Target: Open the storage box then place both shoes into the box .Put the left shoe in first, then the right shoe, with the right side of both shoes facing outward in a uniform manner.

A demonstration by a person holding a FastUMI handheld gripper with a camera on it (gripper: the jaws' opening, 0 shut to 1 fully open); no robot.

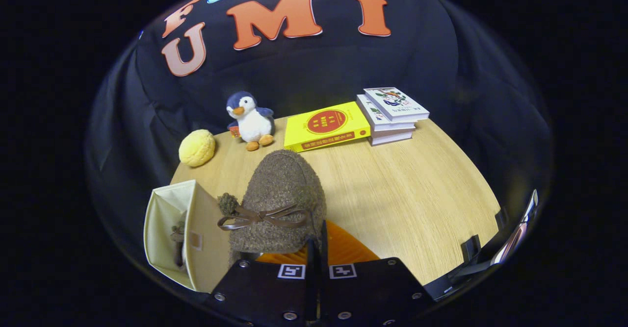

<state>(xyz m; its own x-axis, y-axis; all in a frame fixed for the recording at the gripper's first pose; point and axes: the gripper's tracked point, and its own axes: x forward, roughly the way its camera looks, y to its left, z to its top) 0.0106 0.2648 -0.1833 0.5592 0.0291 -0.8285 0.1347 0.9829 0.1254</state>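
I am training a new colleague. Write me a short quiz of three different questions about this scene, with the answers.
1. True or false: the gripper is shut on the brown shoe.
2. Which item stands between the yellow round toy and the yellow book? A) a cup B) the penguin toy C) a lamp
3. Fill in: the open storage box already holds one ____.

Key: 1 true, the fingers are closed together on its rear edge. 2 B. 3 shoe, seen partly inside.
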